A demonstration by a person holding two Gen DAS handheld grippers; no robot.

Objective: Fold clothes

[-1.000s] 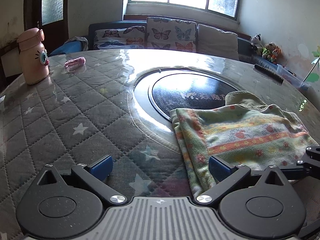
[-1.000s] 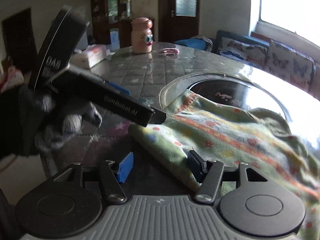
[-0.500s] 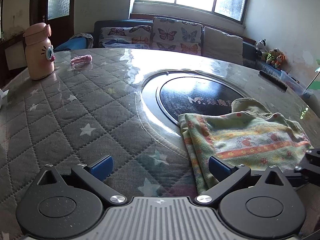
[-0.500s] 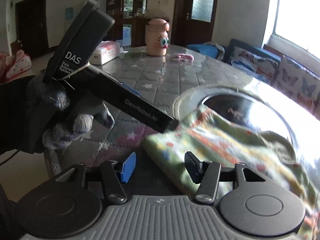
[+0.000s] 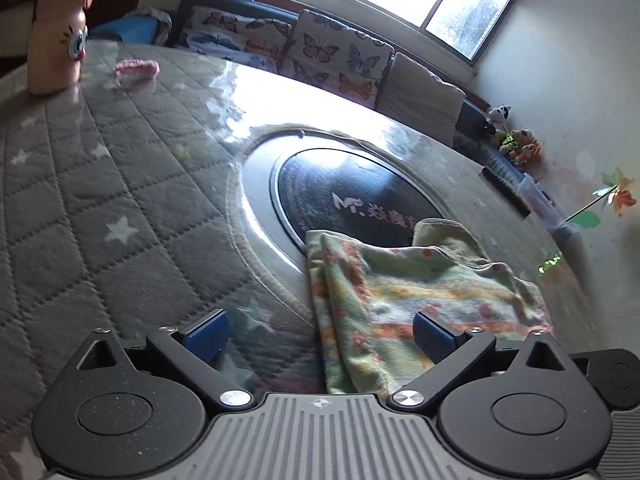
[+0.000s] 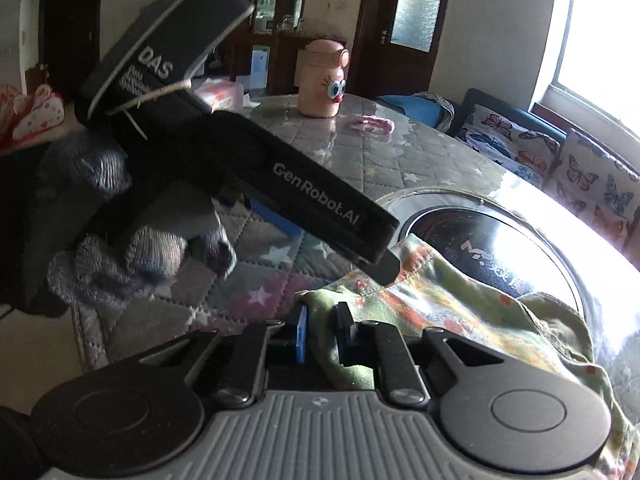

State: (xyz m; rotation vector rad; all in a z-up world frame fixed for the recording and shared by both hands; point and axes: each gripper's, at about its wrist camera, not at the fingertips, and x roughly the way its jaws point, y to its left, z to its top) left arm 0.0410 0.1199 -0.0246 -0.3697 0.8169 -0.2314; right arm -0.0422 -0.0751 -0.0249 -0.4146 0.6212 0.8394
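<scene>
I have the floral garment (image 5: 424, 296) lying partly folded on the table (image 5: 120, 200), its far edge lapping over the dark round inset (image 5: 352, 196) at the table's middle. My right gripper (image 6: 322, 334) is closed on the near corner of the cloth, with a fold of green fabric pinched between the blue pad and the black one. My left gripper (image 5: 320, 330) is spread wide, its fingers either side of the garment's near left edge, gripping nothing.

I judge the cloth to be light, soft and limp, a thin knit that will sag and drag instead of holding a shape. It will likely slide easily on the glossy table, so I would take it at corners and along the doubled edge, pinching through all layers so none peels away.

The left wrist view shows the garment's whole outline, the stacked layers along its left edge and the olive lining (image 5: 444, 232) turned up at the back. The right wrist view shows what that one cannot: the pinch itself, and the left gripper's body from outside, its tip touching the cloth near the inset, held by a gloved hand (image 6: 120, 248). A pink bottle (image 6: 322, 80) stands well apart.
</scene>
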